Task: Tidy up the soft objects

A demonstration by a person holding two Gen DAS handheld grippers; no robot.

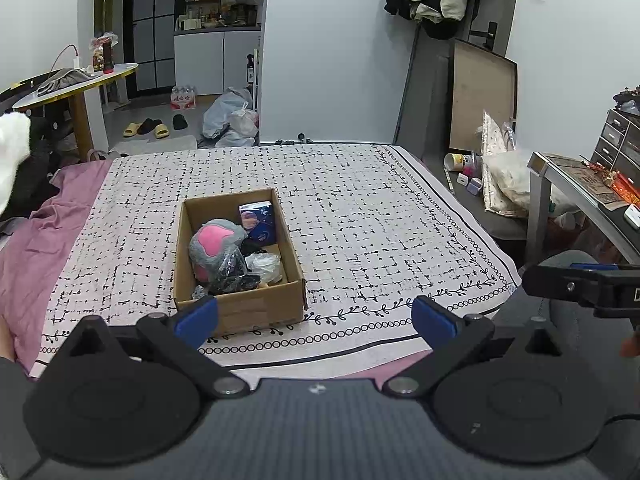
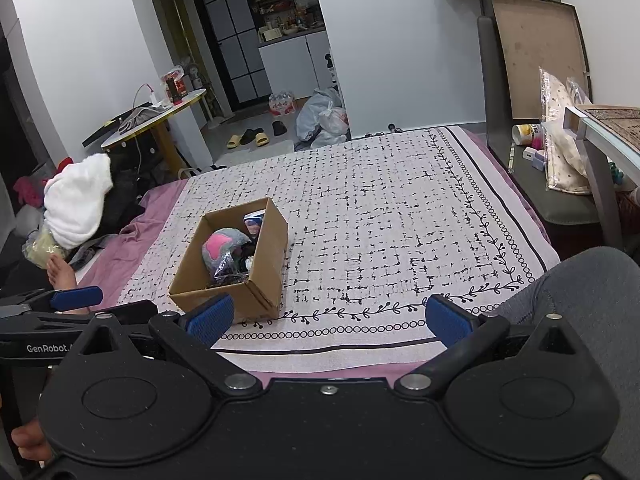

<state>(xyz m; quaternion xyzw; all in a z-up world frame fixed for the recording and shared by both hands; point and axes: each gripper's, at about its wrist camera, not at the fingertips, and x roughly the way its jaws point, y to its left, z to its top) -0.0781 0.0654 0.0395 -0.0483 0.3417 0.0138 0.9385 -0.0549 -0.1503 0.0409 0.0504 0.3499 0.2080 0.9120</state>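
Both grippers, left and right, hang wide and empty short of the cardboard box holding the gray-pink plush, where crinkly bags could snag a careless grab.

The gray and pink plush toy sits low in the cardboard box, and the box wall hides its bottom. A crinkly dark bag covers part of it; what is inside is unclear. The blue packet has print too small to read. The white fluffy thing is cut off by the left edge.
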